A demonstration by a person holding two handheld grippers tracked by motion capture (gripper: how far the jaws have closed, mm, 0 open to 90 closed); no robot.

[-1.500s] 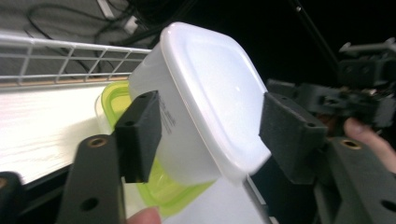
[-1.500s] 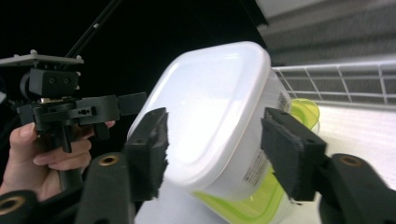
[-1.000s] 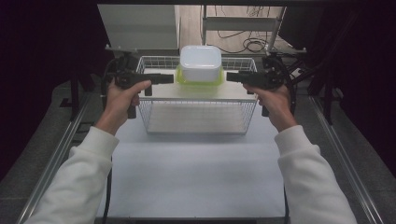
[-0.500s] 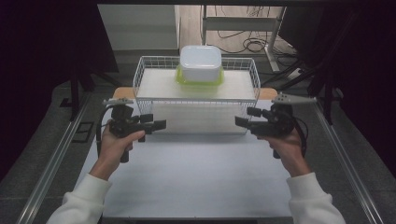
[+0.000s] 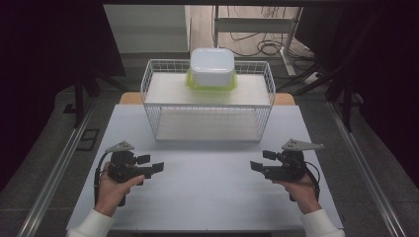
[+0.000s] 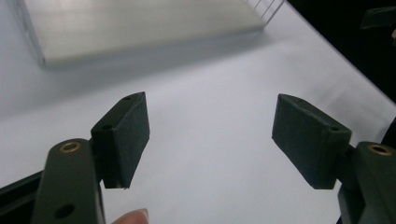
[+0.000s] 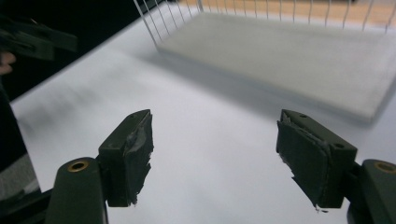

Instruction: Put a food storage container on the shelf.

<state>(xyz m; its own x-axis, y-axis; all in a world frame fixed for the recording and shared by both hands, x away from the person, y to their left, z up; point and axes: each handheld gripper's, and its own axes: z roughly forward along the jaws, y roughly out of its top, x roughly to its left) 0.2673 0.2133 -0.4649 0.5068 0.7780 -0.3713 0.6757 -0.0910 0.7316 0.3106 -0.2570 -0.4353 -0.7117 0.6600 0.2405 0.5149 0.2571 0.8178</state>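
Observation:
A white lidded container (image 5: 212, 65) with a lime-green base rests on the top shelf of a white wire rack (image 5: 207, 104) at the back of the table. My left gripper (image 5: 150, 164) is held low over the front left of the white table (image 5: 207, 192), open, nothing between its jaws. My right gripper (image 5: 260, 161) hovers at the front right, also open and empty. Both point inward toward each other. In the left gripper view the pads (image 6: 133, 128) stand wide apart over bare tabletop. The right gripper view shows worn pads (image 7: 137, 144) spread over the table, rack shelf (image 7: 289, 51) beyond.
The rack's lower shelf (image 5: 207, 127) holds nothing I can see. Metal rails (image 5: 59, 168) run along both table sides. Cables and desk legs lie on the floor (image 5: 257, 44) behind the table. A wooden edge (image 5: 129, 98) shows behind the rack.
Both grippers have drawn back from the container on the rack toward the table's front edge. The container stays on the top shelf, released.

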